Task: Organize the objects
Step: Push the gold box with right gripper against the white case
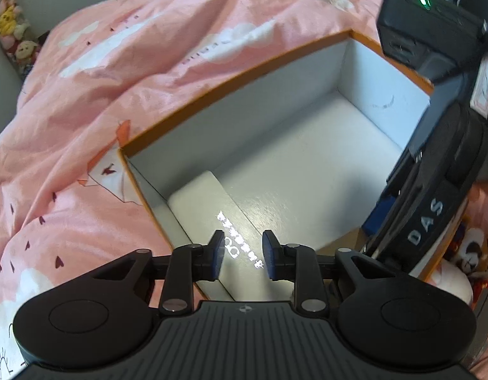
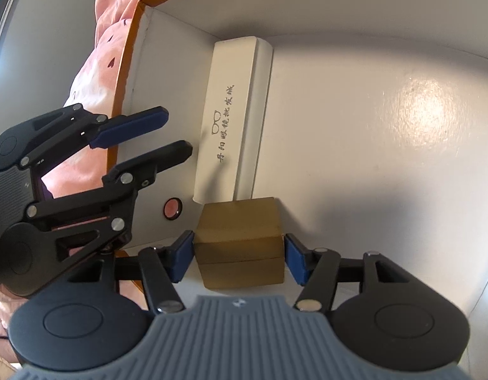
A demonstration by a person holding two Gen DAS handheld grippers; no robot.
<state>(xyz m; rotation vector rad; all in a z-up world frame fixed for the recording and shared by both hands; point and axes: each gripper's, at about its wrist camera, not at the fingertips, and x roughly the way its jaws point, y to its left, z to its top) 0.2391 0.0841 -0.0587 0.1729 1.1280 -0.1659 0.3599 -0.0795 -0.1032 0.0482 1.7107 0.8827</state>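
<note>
An open box with orange edges and white inside [image 1: 307, 171] lies on a pink bed cover. A long white glasses case [image 2: 231, 117] with printed characters lies along its left inner wall; it also shows in the left wrist view [image 1: 209, 209]. My right gripper [image 2: 239, 253] is down inside the box, its blue pads against both sides of a small brown box [image 2: 240, 240], which sits at the end of the white case. My left gripper [image 1: 243, 253] is open and empty, just above the white case near the box's left wall; it also shows in the right wrist view [image 2: 177, 136].
The pink bed cover [image 1: 117, 79] surrounds the box. Soft toys [image 1: 13, 31] stand at the far left. The right gripper's body [image 1: 434, 164] fills the right side of the left wrist view. A panda soft toy [image 1: 472, 250] lies beyond the box's right edge.
</note>
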